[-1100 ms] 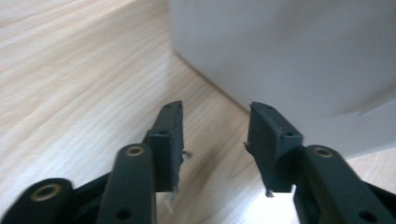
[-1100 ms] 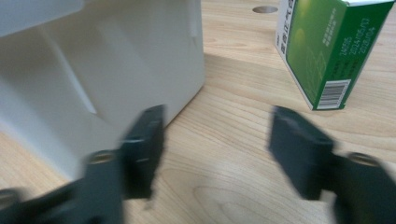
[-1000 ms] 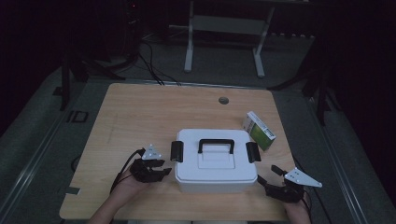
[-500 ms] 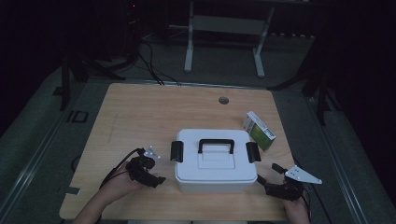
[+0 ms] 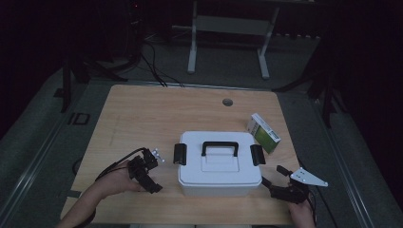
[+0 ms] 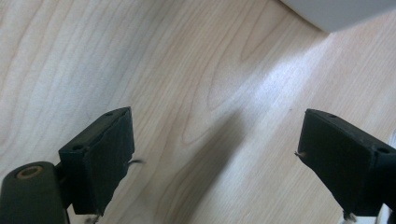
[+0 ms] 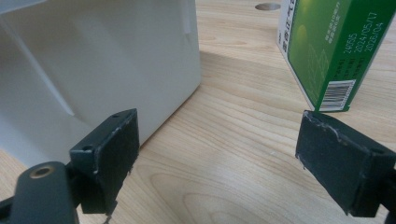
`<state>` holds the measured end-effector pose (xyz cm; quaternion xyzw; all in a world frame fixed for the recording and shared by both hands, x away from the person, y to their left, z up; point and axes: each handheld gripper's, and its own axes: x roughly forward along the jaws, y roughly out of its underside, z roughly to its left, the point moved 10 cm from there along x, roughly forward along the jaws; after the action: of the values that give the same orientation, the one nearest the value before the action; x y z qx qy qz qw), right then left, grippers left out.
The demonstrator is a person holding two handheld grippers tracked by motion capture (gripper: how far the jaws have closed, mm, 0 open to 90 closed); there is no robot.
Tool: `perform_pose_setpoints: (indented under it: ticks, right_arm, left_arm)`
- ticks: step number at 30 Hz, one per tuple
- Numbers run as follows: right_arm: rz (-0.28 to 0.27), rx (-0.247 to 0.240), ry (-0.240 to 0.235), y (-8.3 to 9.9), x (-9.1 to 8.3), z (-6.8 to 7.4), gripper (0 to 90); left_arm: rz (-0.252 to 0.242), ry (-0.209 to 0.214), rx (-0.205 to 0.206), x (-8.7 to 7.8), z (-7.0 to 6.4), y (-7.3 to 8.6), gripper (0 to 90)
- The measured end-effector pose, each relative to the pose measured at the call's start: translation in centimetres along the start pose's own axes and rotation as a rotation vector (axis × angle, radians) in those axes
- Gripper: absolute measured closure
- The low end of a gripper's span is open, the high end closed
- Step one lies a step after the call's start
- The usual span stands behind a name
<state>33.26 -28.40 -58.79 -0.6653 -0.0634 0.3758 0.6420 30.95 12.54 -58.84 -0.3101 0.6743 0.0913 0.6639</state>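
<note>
A light wooden table (image 5: 142, 118) with visible grain stands on a grey floor (image 5: 43, 128). Near its far edge, right of centre, a round grey cable grommet (image 5: 227, 102) sits in the top. Toward the right edge a green and white carton (image 5: 263, 133) rests at an angle; the right gripper view shows a barcode and printed dates on its green side. Beyond the table stands a white metal frame (image 5: 228, 28) on two legs, with black cables (image 5: 152, 61) trailing over the floor to its left. Dark stand legs (image 5: 328, 90) rise at the right, well apart from the table
</note>
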Motion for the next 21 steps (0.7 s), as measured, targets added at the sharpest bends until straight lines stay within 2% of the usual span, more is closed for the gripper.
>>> perform_pose_setpoints:
  ticks: [2,4,8,10,11,15,16,18,19,21]
  right_arm:
    - [0.002,-0.005,-0.006,0.0,0.0,0.2,13.3]
    - [0.003,-0.004,-0.008,0.0,0.0,0.2,13.2]
    - [0.005,-0.001,-0.009,0.1,0.0,0.1,13.2]
    - [0.007,-0.004,-0.009,0.1,0.0,0.2,13.2]
    - [0.006,-0.009,-0.01,0.1,0.0,0.2,13.3]
    - [0.001,-0.016,-0.014,0.0,0.0,0.3,13.3]
    - [0.002,-0.015,-0.015,0.0,0.0,0.3,13.3]
    - [0.002,-0.014,-0.015,0.0,0.0,0.2,13.3]
    - [0.003,-0.01,-0.014,0.1,0.0,0.2,13.3]
    - [0.008,-0.01,-0.012,0.2,0.0,0.2,13.3]
  left_arm:
    - [0.005,-0.013,0.017,-0.5,0.2,0.0,11.7]
    - [0.007,-0.022,0.015,-1.0,0.3,-0.1,12.2]
    - [0.018,-0.035,0.035,-1.8,0.2,-0.4,13.6]
    - [0.022,-0.032,0.04,-2.1,0.1,-0.5,13.6]
    - [0.029,-0.046,0.044,-2.3,0.2,-0.5,13.6]
    - [0.044,-0.043,0.044,-3.1,0.2,-0.6,13.6]
    - [0.051,-0.032,0.041,-3.3,0.0,-0.6,13.7]
    - [0.056,-0.036,0.05,-3.5,0.0,-0.6,14.5]
    - [0.073,-0.025,0.059,-3.9,-0.2,-0.5,14.5]
    - [0.081,-0.036,0.07,-4.3,-0.3,-0.7,14.5]
